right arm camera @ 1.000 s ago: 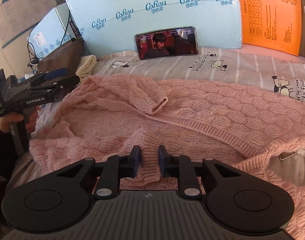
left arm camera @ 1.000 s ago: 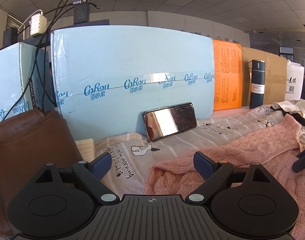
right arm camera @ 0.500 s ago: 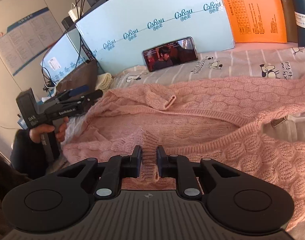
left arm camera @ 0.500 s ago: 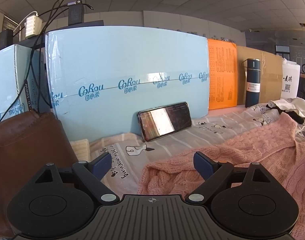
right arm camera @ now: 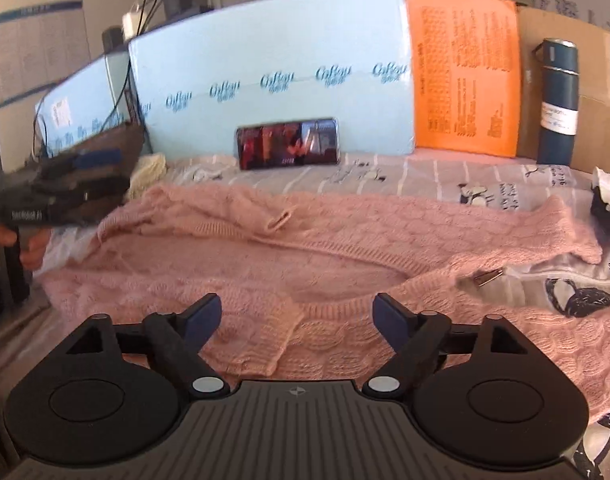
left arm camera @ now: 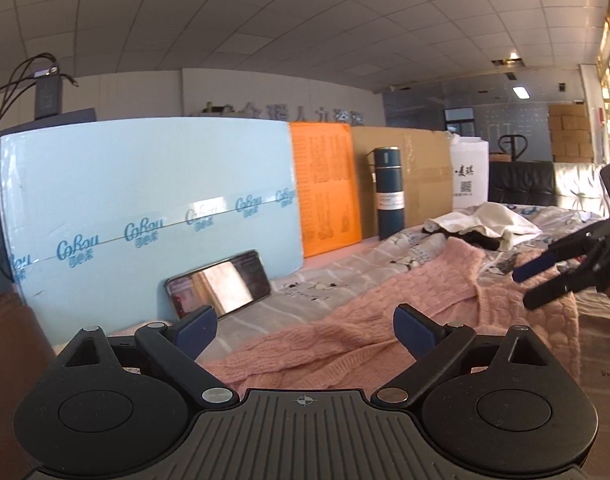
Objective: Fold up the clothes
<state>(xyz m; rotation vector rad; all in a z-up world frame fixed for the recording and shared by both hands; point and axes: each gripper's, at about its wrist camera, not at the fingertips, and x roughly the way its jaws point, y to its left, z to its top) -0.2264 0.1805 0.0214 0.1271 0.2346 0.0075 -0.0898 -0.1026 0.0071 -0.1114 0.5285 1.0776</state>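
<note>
Pink cable-knit cardigan (right arm camera: 345,240) spread across the cartoon-print bedsheet (right arm camera: 445,176), both grippers open and empty.

The cardigan's long axis runs side to side along the bed, parallel to the light-blue carton (right arm camera: 273,68) at the far edge; 1 sleeve cuff (right arm camera: 281,220) lies folded over its middle, and a ribbed corner lies between the spread fingers of the right gripper (right arm camera: 296,314). The left gripper (left arm camera: 303,326), fingers wide apart, hovers at the cardigan's left end. A phone (right arm camera: 287,148) leans on the carton, with an orange sheet (right arm camera: 465,72) and a dark-blue flask (right arm camera: 557,100) toward the far right corner.
</note>
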